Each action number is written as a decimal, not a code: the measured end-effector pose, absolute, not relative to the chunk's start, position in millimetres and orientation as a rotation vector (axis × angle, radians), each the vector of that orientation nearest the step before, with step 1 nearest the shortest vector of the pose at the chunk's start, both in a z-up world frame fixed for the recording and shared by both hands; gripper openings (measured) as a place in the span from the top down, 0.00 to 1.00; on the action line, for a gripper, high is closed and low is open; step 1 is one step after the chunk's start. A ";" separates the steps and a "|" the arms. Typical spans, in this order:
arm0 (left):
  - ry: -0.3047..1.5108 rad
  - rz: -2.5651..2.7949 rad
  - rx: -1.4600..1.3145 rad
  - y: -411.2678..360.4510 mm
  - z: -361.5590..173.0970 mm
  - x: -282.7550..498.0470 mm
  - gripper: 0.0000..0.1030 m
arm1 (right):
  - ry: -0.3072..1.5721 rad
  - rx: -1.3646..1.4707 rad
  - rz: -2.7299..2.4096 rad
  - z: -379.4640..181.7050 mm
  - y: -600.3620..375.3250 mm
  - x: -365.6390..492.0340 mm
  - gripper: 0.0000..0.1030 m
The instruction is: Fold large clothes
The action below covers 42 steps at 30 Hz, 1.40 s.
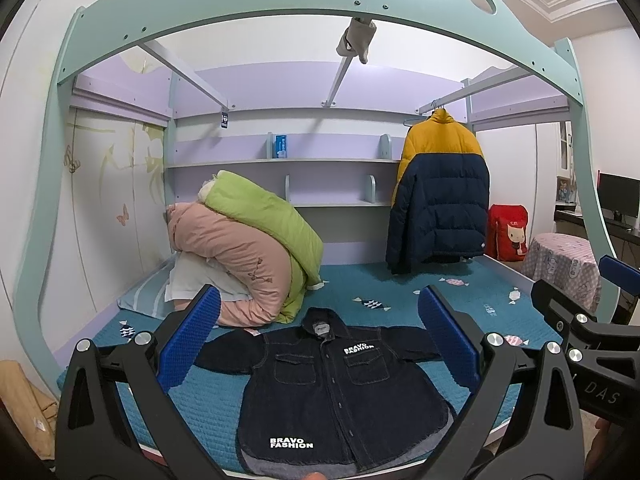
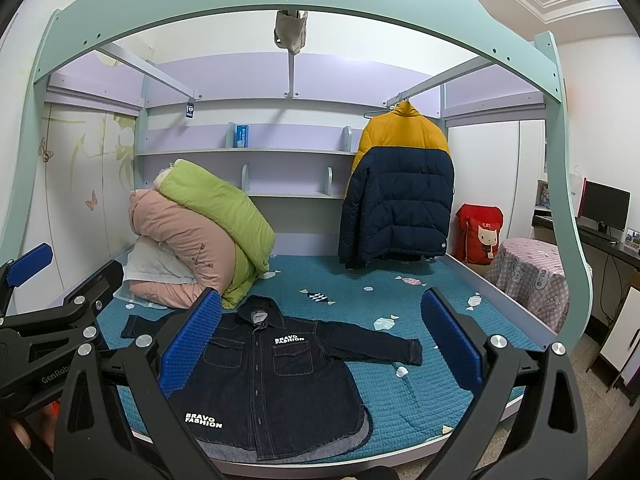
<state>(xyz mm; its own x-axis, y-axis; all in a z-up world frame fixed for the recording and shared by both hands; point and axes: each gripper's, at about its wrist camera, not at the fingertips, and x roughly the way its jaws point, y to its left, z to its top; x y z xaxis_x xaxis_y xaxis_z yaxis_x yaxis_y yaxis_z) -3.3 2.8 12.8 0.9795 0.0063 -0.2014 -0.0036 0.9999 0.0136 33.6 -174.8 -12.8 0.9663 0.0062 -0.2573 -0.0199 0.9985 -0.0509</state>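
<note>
Open teal quilted mattress [image 2: 420, 392] lies right of the dark denim jacket [image 2: 276, 380]; rolled pink and green duvets [image 2: 200, 232] crowd its upper left.

The left gripper [image 1: 318, 340] hangs in the air with its blue-padded fingers [image 1: 188, 344] spread wide and nothing between them, and the right gripper [image 2: 322, 340], just beside it at about the same height, likewise holds its blue pads [image 2: 452, 340] wide apart and empty
</note>
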 end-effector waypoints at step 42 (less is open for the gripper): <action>0.195 0.006 0.014 -1.0 12.7 -4.3 0.04 | 0.257 -0.050 0.013 -14.3 -175.0 33.4 0.07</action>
<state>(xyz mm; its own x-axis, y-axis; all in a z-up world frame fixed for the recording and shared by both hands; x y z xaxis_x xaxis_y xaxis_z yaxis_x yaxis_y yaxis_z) -4.3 -1.0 12.7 0.9810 0.0077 -0.1936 -0.0049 0.9999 0.0149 33.4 -175.0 -14.3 0.9670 0.0069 -0.2545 -0.0197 0.9987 -0.0476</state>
